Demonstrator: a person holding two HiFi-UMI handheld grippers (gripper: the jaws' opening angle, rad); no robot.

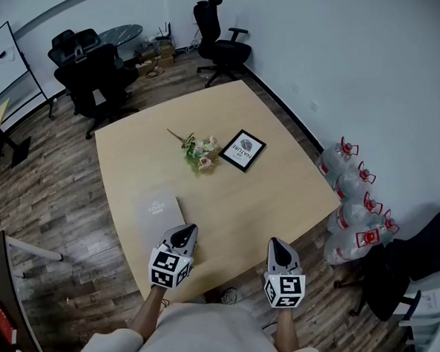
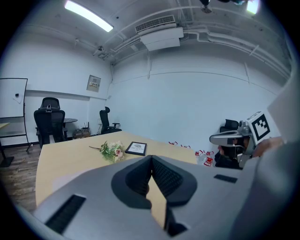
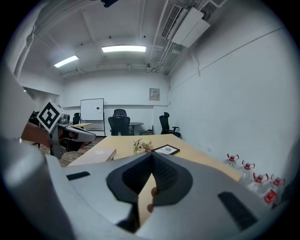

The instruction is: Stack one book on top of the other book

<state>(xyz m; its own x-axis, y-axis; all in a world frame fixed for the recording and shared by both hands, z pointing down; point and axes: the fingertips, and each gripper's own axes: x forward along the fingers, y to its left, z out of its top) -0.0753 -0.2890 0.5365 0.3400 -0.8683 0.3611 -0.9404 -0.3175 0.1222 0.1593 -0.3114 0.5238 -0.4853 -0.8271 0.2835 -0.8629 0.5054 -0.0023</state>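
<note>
Both claws were pressed together, empty, over the table's (image 1: pixel 278 201) near edge: left gripper (image 1: pixel 185 233), right gripper (image 1: pixel 278 248). Left's body hid the flat grey book's (image 1: pixel 157 211) near corner; its cover print was unreadable. Well apart, the black-bordered book (image 1: pixel 242 150) lay beside flowers (image 1: pixel 200 152).

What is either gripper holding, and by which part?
Nothing. The left gripper and right gripper are both shut and empty; the grey book and dark book lie on the table.

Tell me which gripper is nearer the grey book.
Left. The left gripper sits right beside the near corner of the grey book; the right gripper hangs well off to that book's right.
</note>
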